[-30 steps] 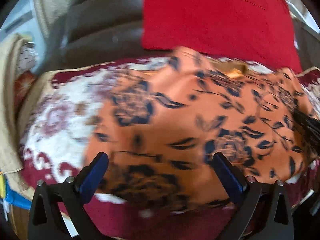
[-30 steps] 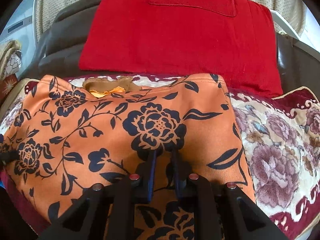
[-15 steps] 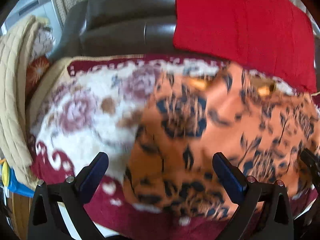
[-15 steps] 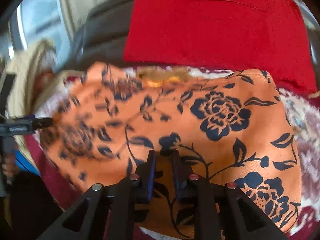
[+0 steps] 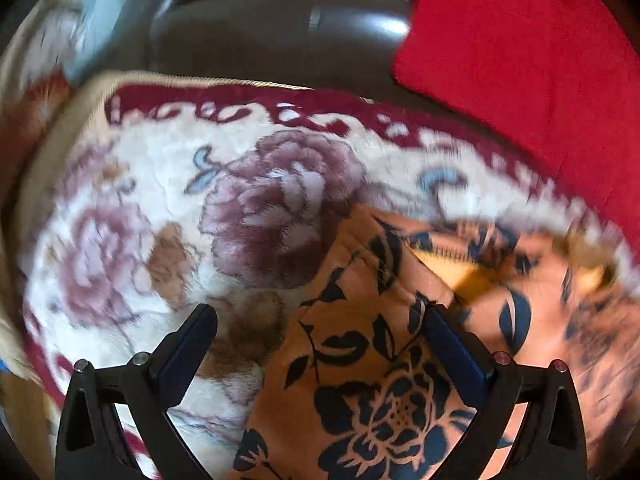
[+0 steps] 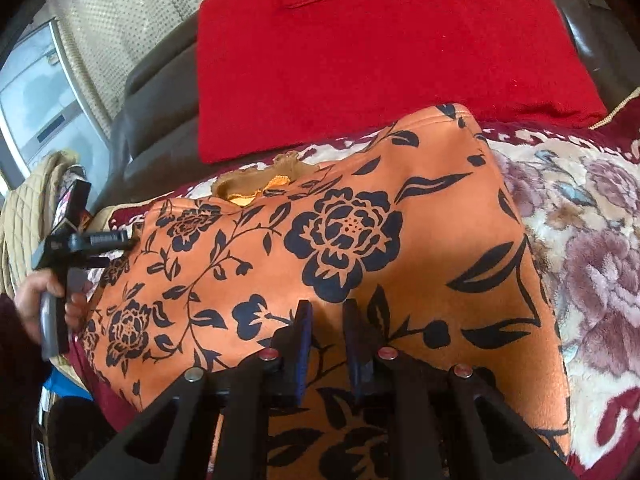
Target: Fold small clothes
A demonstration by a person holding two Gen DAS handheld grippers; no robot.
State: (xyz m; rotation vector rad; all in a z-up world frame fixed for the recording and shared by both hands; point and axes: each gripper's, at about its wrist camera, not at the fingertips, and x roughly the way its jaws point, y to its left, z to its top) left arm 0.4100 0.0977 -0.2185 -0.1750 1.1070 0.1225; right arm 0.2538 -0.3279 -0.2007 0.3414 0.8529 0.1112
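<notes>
An orange garment with black flowers [image 6: 340,240] lies spread on a floral plush blanket [image 6: 592,264]. In the left wrist view the garment [image 5: 380,380] fills the lower right, its left edge running between my fingers. My left gripper [image 5: 320,336] is open over that edge and holds nothing; it also shows in the right wrist view [image 6: 120,240] at the garment's left edge. My right gripper [image 6: 326,312] has its jaws close together, with a narrow gap, low over the garment's near middle. I cannot tell whether cloth is pinched.
A red cushion [image 6: 380,52] leans on the dark leather sofa back [image 5: 280,32] behind the garment. A beige quilted cover [image 6: 28,200] hangs at the left. The floral blanket [image 5: 180,220] lies bare left of the garment.
The left gripper has swung left, from over the garment to its left edge, staying open. The right gripper's view shifted left; its jaws stay close together.
</notes>
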